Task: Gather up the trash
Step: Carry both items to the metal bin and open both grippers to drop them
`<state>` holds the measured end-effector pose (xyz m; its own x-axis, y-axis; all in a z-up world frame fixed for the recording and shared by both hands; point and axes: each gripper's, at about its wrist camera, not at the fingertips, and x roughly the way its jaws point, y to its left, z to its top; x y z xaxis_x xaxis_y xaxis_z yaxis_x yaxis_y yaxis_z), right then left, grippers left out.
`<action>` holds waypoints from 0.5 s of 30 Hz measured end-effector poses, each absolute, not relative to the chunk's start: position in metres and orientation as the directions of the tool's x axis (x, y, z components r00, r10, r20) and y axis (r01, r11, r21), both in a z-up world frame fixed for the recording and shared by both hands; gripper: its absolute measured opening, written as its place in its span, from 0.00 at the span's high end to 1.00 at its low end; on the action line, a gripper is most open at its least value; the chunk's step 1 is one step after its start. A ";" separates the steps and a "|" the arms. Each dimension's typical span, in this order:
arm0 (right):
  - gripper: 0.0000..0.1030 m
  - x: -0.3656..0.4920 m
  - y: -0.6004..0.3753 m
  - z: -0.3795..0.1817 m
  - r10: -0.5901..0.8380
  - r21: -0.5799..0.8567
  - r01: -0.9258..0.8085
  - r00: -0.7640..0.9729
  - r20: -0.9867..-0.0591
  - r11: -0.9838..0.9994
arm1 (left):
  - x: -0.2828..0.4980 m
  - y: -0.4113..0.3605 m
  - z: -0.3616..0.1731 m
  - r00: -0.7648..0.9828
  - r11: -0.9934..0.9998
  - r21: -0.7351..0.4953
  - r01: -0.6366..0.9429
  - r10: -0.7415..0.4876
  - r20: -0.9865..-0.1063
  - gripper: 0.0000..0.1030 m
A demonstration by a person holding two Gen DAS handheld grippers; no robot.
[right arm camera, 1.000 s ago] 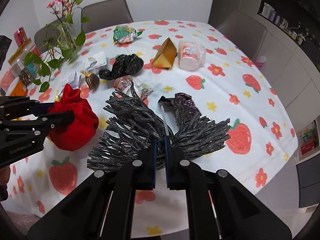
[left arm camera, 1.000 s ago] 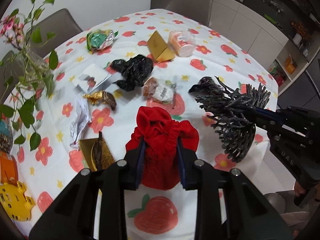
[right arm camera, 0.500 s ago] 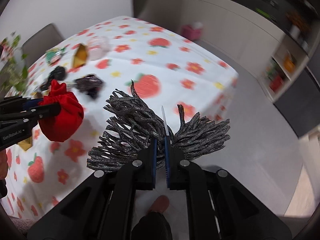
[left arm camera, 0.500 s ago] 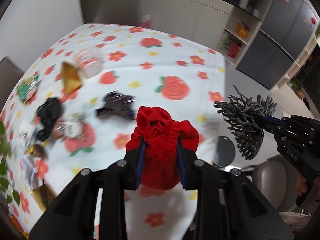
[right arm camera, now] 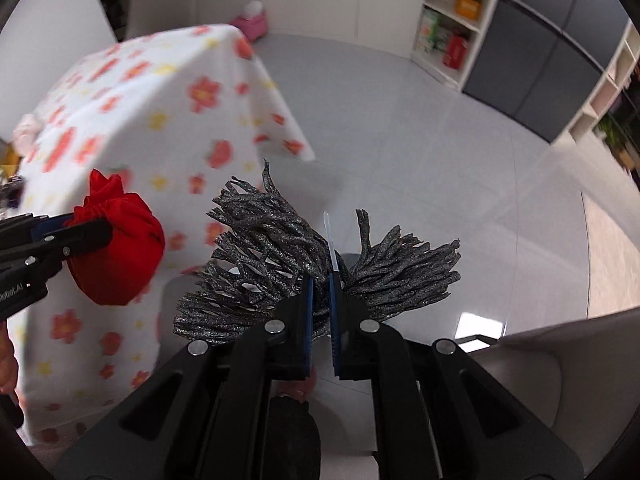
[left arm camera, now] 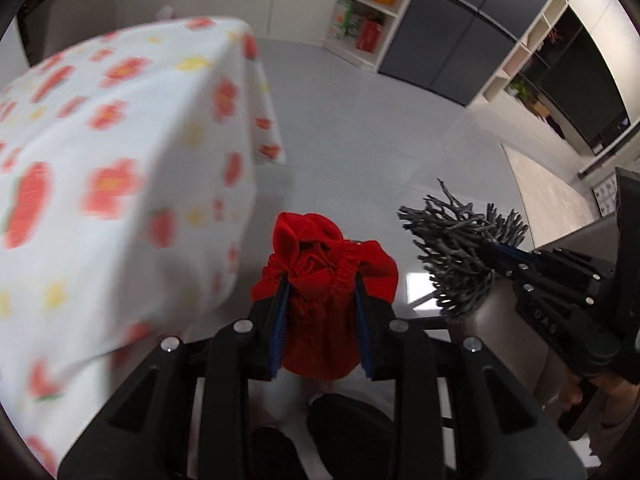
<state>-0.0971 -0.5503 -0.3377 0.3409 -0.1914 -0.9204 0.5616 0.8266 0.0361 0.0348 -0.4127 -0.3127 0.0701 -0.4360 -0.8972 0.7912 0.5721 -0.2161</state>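
2 grippers, 1 red pouch (left arm camera: 324, 280), 1 grey glitter bundle (right arm camera: 280, 264) (frayed), 1 flowered tablecloth (left arm camera: 120, 160).

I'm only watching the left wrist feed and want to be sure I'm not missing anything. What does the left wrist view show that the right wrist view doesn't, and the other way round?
Only the left wrist view shows the red pouch's gathered neck pinched between the left gripper pads, and the dark screen on the far wall.

Only the right wrist view shows the pink object on the floor beyond the table, and the right gripper pads clamped on the glittery grey bundle.

Both show the flowered tablecloth, the grey floor, the shelving, and both held items.
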 end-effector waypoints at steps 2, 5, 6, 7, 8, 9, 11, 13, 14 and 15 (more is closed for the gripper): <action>0.94 -0.100 -0.569 -0.379 -0.186 0.044 0.596 0.318 -0.930 0.802 | 0.030 -0.440 -0.350 0.038 0.559 -0.226 0.798 -0.420 -0.907 0.72; 0.94 -0.102 -0.592 -0.440 -0.170 0.054 0.638 0.285 -0.943 0.769 | 0.025 -0.473 -0.407 0.000 0.543 -0.238 0.805 -0.403 -0.915 0.72; 0.94 -0.100 -0.600 -0.463 -0.166 0.052 0.648 0.271 -0.948 0.760 | 0.024 -0.483 -0.427 -0.003 0.535 -0.232 0.813 -0.394 -0.919 0.72; 0.94 -0.099 -0.607 -0.487 -0.160 0.054 0.659 0.261 -0.952 0.750 | 0.022 -0.492 -0.447 -0.003 0.524 -0.221 0.823 -0.384 -0.923 0.72; 0.93 -0.098 -0.611 -0.507 -0.154 0.057 0.670 0.251 -0.956 0.741 | 0.020 -0.501 -0.469 -0.003 0.512 -0.207 0.834 -0.370 -0.929 0.71; 0.93 -0.098 -0.616 -0.526 -0.148 0.059 0.678 0.243 -0.959 0.733 | 0.019 -0.509 -0.490 -0.003 0.501 -0.194 0.843 -0.356 -0.935 0.71; 0.93 -0.096 -0.623 -0.561 -0.136 0.064 0.693 0.230 -0.964 0.718 | 0.016 -0.523 -0.531 -0.006 0.477 -0.168 0.863 -0.321 -0.947 0.71; 0.93 -0.096 -0.630 -0.593 -0.124 0.073 0.705 0.223 -0.967 0.705 | 0.013 -0.535 -0.569 -0.019 0.456 -0.158 0.876 -0.294 -0.956 0.71; 0.93 -0.095 -0.633 -0.605 -0.120 0.073 0.709 0.218 -0.968 0.701 | 0.012 -0.540 -0.587 -0.031 0.445 -0.160 0.881 -0.284 -0.958 0.69; 0.93 -0.095 -0.635 -0.617 -0.112 0.075 0.712 0.213 -0.971 0.698 | 0.013 -0.544 -0.602 -0.042 0.431 -0.164 0.887 -0.277 -0.960 0.68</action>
<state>-0.0947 -0.6349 -0.6174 0.2125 -0.1117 -0.9708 0.7118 0.6983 0.0755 0.0135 -0.5436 -0.6025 -0.0424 -0.2773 -0.9599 0.8872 0.4313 -0.1638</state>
